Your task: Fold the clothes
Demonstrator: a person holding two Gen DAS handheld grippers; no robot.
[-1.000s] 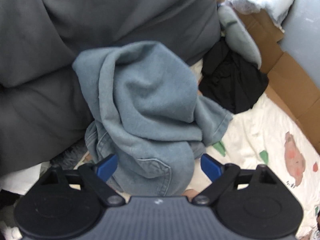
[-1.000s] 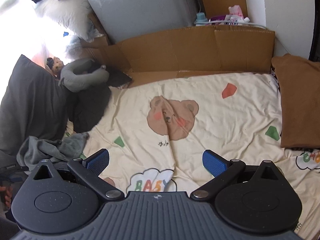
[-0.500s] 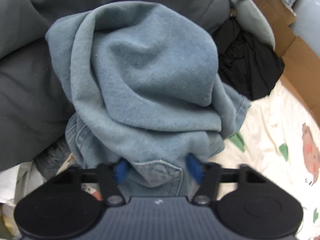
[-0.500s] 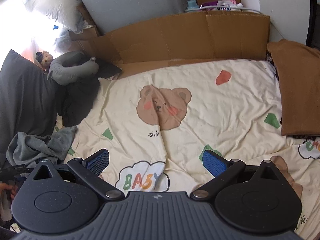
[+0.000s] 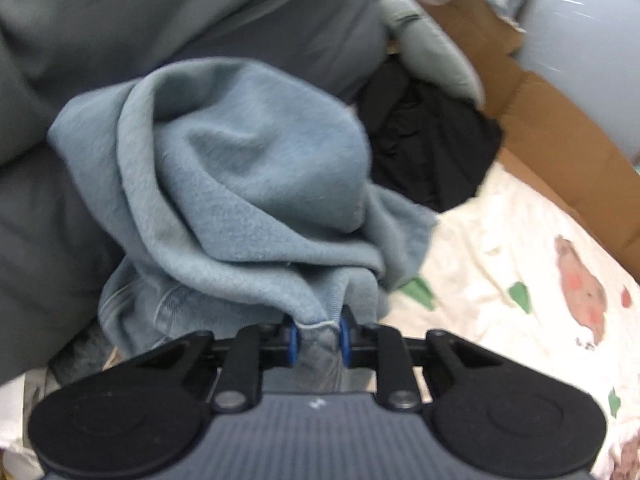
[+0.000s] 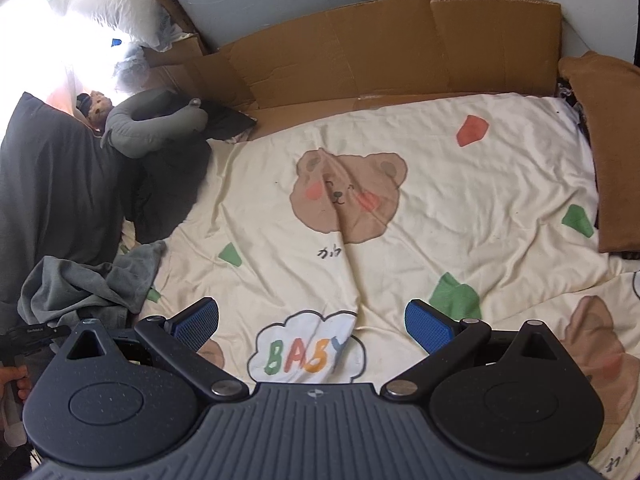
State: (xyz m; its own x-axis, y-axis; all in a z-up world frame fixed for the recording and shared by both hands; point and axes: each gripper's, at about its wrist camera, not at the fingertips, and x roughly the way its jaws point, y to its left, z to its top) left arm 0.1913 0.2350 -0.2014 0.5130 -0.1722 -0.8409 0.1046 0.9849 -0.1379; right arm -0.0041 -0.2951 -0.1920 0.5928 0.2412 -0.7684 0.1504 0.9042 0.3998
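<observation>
A crumpled blue-grey garment [image 5: 240,200] lies in a heap at the left edge of the bed, against a dark grey pillow. My left gripper [image 5: 318,340] is shut on a hemmed edge of it, the cloth bunched between the blue pads. The same garment shows in the right wrist view [image 6: 92,284] at the far left. My right gripper [image 6: 314,324] is open and empty above the cream bedsheet [image 6: 440,220] with a bear print.
A dark grey pillow [image 5: 160,20] lies behind the garment. A black garment [image 5: 428,148] and a grey neck pillow [image 6: 156,128] lie at the bed's far corner. Cardboard [image 6: 400,48] lines the wall side. A brown cushion [image 6: 612,148] lies at the right.
My left gripper closed from open onto the garment's hemmed edge, and the heap has shifted with it. My right gripper has moved slightly over the sheet and stayed open.
</observation>
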